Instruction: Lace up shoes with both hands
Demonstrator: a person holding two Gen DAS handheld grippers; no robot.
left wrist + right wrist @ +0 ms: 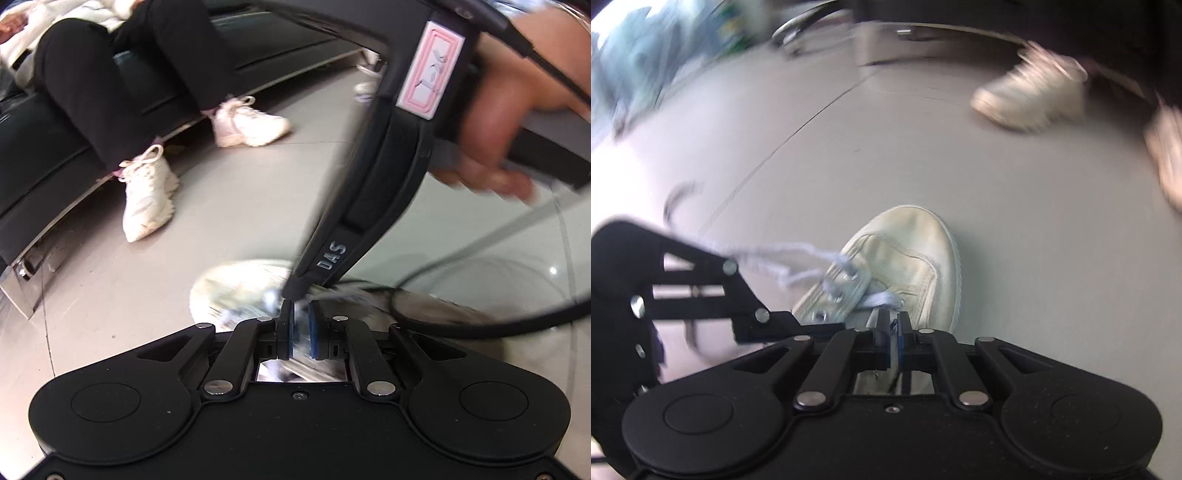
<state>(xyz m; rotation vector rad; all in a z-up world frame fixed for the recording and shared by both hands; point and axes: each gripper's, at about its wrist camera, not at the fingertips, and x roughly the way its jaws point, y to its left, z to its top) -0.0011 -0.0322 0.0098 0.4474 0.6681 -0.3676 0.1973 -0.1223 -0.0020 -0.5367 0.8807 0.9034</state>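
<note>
A cream canvas shoe (912, 254) stands on the grey floor, toe pointing away, and in the left wrist view the shoe (236, 288) is a blur. A pale shoelace (879, 300) crosses its eyelets, with loose strands trailing left. My right gripper (894, 322) is shut on a strand of that lace above the tongue. The right gripper (295, 291) slants down from the upper right in the left wrist view, tip just ahead of my left gripper (303, 307). The left blue pads (317, 325) stand a narrow gap apart with blurred lace near them. The left gripper (827, 328) reaches in from the left.
A person in black trousers sits on a dark bench (44, 155), white sneakers (147, 195) on the floor beyond the shoe. A hand (491, 147) holds the right gripper's handle. A black cable (480, 325) loops over a glass tabletop (480, 236) at the right.
</note>
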